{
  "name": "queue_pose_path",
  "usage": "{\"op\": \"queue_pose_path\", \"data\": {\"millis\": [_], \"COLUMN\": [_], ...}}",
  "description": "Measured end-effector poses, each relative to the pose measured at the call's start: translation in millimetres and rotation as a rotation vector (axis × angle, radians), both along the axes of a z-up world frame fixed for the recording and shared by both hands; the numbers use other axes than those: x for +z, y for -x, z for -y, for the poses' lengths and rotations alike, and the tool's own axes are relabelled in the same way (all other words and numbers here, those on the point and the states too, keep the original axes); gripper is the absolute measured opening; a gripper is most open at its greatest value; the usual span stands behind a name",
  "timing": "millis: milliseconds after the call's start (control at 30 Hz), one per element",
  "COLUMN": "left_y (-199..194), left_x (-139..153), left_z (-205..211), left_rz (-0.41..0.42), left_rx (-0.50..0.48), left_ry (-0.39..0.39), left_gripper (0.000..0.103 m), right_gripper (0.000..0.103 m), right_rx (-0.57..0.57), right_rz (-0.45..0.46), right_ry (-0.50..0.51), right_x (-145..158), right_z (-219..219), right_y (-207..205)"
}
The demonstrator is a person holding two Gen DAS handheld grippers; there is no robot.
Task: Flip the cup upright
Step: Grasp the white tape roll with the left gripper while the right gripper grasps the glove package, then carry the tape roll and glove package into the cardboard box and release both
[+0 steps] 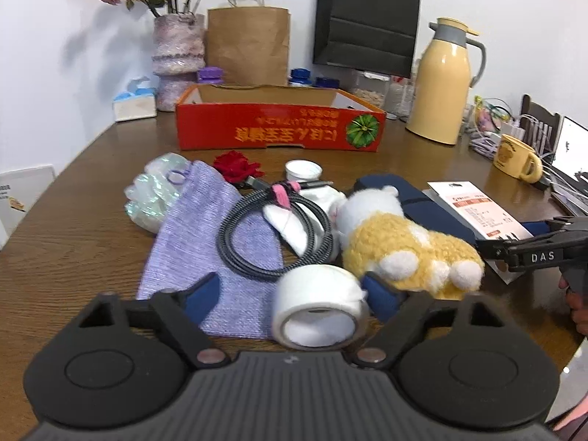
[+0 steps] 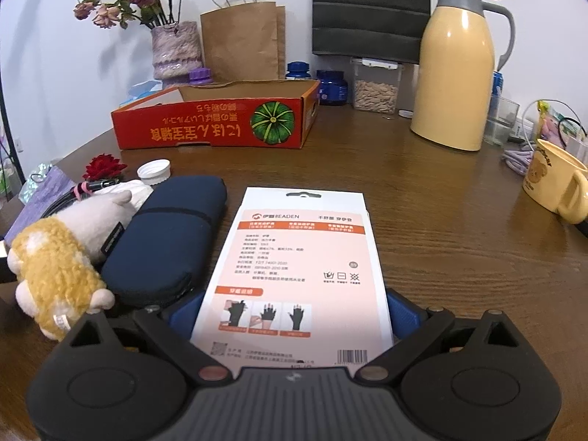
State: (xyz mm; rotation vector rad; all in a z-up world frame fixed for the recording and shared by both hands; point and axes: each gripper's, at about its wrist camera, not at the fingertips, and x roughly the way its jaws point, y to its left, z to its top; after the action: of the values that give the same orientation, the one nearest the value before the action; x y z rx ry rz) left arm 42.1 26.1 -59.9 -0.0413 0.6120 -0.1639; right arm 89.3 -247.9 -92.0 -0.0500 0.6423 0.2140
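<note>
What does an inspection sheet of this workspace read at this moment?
Surface: brown wooden table, crowded on its left.
Job's things: white cylinder on its side, open end toward the camera, likely the cup; yellow mug at the right edge.
Clutter: plush toy, purple pouch, navy case, glove package, red box, thermos.
Grippers: left gripper open around the cylinder; right gripper open, straddling the glove package.
Cables: coiled grey cable with a pink tie.
Surroundings: white wall, vase of flowers, paper bag.

Plain white wall [image 2: 55, 55] behind a dark wooden table [image 2: 422, 198], dark chair back [image 2: 369, 11] against it.
</note>
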Motion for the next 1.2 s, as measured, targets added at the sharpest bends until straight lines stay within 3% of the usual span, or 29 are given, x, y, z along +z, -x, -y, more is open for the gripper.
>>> {"op": "queue_pose_path", "data": {"millis": [33,100,433,767,1200], "left_y": [-2,-3,1,2,-27], "left_x": [-2,-5,1,29,63], "left_z": [-1,-1,-9,-18,-15], "left_rz": [-0.011,-0.026,-0.003,0.036,0.046], "left_rx": [-0.021,-0.061,-0.014,0.052,0.1], "left_ry": [0.012,0.038,0.041,0.051,0.046], "left_gripper": [0.064,0.055,0.054,0.054,0.054], "right_gripper": [0.098,0.098,0.098,0.098,0.098], "right_rx": [-0.008,-0.022,-0.048,-0.044,-0.012], "right_rz": [0.003,0.01,0.065,0.125,0.202], "right_ry": [-0.001,0.001,-0.001,-0.015,-0.052], "right_x": [0,0,4,18,51], "right_z": [0,1,1,1,-10], "right_y": [2,5,16,24,22]}}
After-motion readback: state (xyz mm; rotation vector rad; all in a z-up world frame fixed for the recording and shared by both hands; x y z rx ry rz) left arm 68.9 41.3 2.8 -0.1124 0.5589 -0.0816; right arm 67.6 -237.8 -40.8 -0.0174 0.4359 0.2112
